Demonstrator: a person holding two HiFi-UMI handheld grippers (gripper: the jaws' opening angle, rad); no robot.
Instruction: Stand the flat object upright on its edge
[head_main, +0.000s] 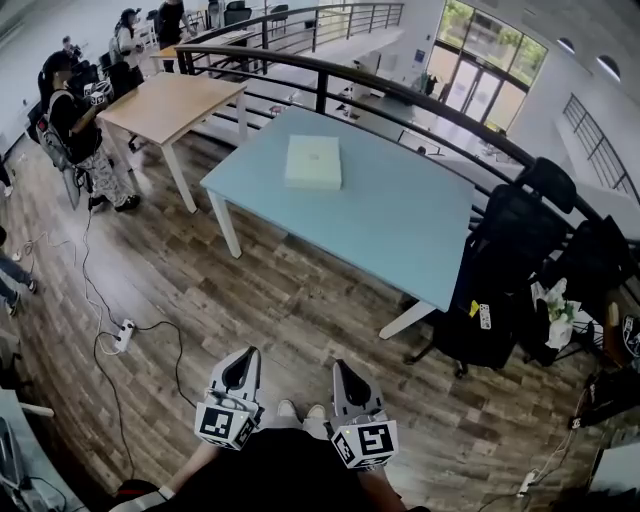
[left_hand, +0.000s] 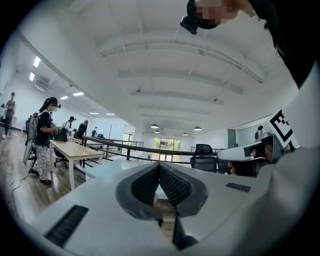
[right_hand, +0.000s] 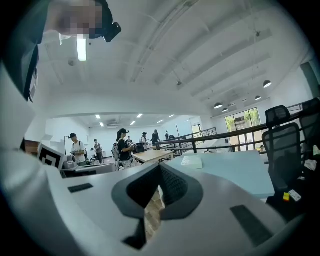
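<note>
A flat, pale square box (head_main: 313, 161) lies on the far part of a light blue table (head_main: 400, 225); it also shows in the right gripper view as a thin slab (right_hand: 192, 161). My left gripper (head_main: 240, 362) and right gripper (head_main: 347, 374) are held close to my body, well short of the table, above the wooden floor. Both point level toward the table. Each has its jaws shut with nothing between them; the left gripper (left_hand: 160, 167) and the right gripper (right_hand: 160, 169) show their dark ribbed pads meeting at the tips.
A wooden table (head_main: 170, 102) stands to the left, with people (head_main: 75, 120) standing beside it. Black office chairs (head_main: 500, 270) stand at the blue table's right side. A black railing (head_main: 330, 80) runs behind the table. A power strip and cables (head_main: 122, 335) lie on the floor at left.
</note>
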